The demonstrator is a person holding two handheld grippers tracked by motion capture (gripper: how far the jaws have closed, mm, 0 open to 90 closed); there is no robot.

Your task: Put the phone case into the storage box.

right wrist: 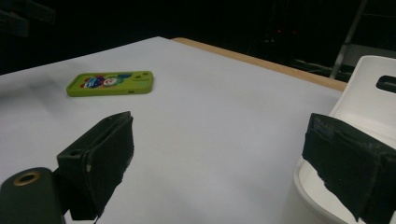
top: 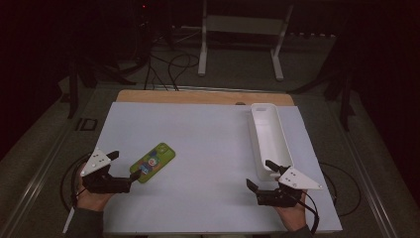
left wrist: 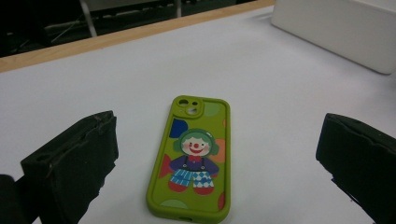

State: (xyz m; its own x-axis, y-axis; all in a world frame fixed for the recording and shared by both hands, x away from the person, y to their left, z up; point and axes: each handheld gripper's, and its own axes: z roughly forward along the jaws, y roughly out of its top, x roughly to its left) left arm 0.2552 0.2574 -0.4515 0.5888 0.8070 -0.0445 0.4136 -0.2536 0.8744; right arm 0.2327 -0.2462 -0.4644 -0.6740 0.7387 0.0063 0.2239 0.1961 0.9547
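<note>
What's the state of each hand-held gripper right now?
Left hand-held gripper: open, holding nothing, jaws either side of the phone case without touching it.
Right hand-held gripper: open, holding nothing, at the near end of the tray.

We are holding the left gripper low at the near left of the table, our hand wrapped under it and its jaws standing wide apart, aimed forward and to the right. We are holding the right gripper at the near right, our other hand gripping it from below, its jaws likewise spread wide and angled forward to the left
</note>
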